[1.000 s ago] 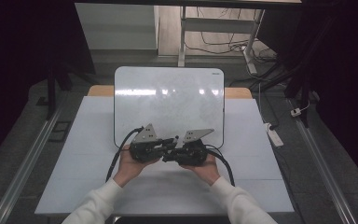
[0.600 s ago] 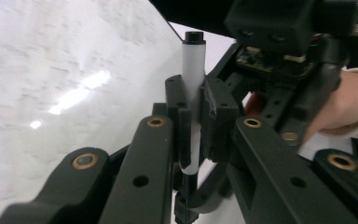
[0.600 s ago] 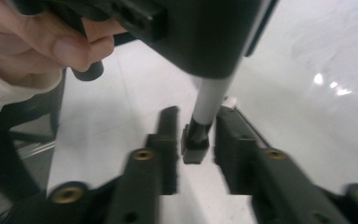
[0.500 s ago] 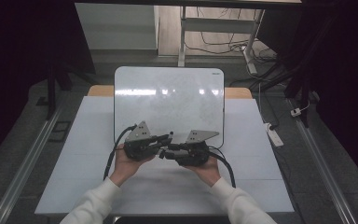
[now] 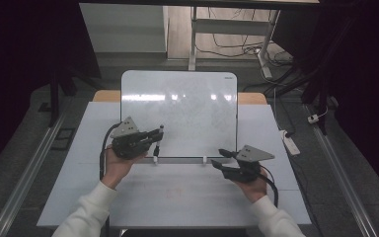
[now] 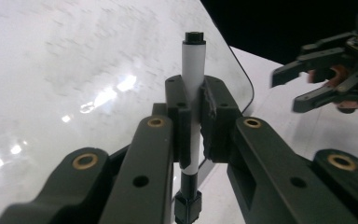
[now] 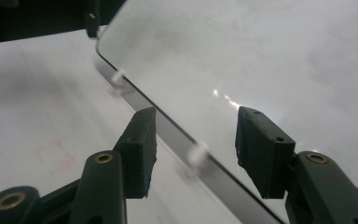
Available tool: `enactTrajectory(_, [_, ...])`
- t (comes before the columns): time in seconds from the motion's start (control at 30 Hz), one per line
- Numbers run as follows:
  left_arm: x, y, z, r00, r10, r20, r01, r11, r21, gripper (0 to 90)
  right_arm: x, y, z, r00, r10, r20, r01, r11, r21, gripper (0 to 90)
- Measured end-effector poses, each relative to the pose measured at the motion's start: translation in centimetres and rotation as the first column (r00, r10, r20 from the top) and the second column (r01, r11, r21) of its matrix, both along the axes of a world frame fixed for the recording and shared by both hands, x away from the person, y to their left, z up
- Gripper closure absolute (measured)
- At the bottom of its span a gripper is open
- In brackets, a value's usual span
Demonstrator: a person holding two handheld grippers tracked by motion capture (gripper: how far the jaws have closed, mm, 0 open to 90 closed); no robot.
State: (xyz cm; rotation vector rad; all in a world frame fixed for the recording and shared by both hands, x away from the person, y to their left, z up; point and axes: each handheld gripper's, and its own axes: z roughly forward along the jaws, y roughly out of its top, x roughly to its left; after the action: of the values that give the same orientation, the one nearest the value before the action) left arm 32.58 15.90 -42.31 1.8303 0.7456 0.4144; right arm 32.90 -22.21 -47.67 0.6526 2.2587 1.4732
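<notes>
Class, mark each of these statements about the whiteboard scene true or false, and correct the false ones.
1. The left tool is clamped on a marker. True.
2. The right tool holds an eraser. False: its jaws stand apart with nothing between them, having just been opening.
3. The whiteboard lies on a white table. True.
4. The marker's body is red. False: it is white with black ends.
5. The two tools touch each other. False: they are well apart, one at each lower corner of the whiteboard.

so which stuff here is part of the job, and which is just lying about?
In the job:
- marker, clamped in the left gripper
- whiteboard
- right gripper, jaws just opened, nothing between them

Lying about:
- power strip beside the table
- cables on the floor
</notes>
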Motion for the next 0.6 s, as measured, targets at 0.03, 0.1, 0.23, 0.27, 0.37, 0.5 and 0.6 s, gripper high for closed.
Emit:
enactTrajectory(0.03, [0.1,0.1,0.1,1.0,0.004,0.001,-0.004,1.0,0.001,81.7,-0.2,-0.8,-0.1,0.9999,-0.013,-0.001,0.013,1.0,0.002,48.2])
enactTrajectory(0.1, [0.3,0.4,0.4,0.9999,0.013,0.005,-0.013,0.9998,0.014,81.7,-0.6,-2.3,-0.2,0.9989,-0.046,0.01,0.046,0.999,-0.01,47.8])
enactTrajectory(0.23, [1.0,1.0,1.5,0.9994,0.034,0.01,-0.034,0.9991,0.024,81.7,-1.2,-4.7,-0.6,0.9953,-0.095,0.018,0.096,0.995,-0.029,46.9])
enactTrajectory(0.27, [1.2,1.2,1.8,0.9992,0.038,0.008,-0.038,0.9991,0.019,81.7,-1.3,-5.1,-0.8,0.9941,-0.107,0.012,0.108,0.994,-0.031,46.9])
enactTrajectory(0.37, [2.0,1.7,2.7,0.9982,0.059,0.007,-0.06,0.9979,0.024,81.7,-1.5,-6.0,-1.1,0.9919,-0.126,0.013,0.127,0.991,-0.042,46.8])
enactTrajectory(0.5, [2.9,2.4,3.5,0.9963,0.086,0.004,-0.086,0.9958,0.031,81.7,-1.4,-6.3,-1.4,0.991,-0.134,0.008,0.134,0.99,-0.047,46.7])
enactTrajectory(0.6, [3.5,2.9,3.9,0.9941,0.109,0.001,-0.109,0.9932,0.042,81.7,-1.4,-6.2,-1.5,0.991,-0.134,0.003,0.134,0.99,-0.054,46.8])
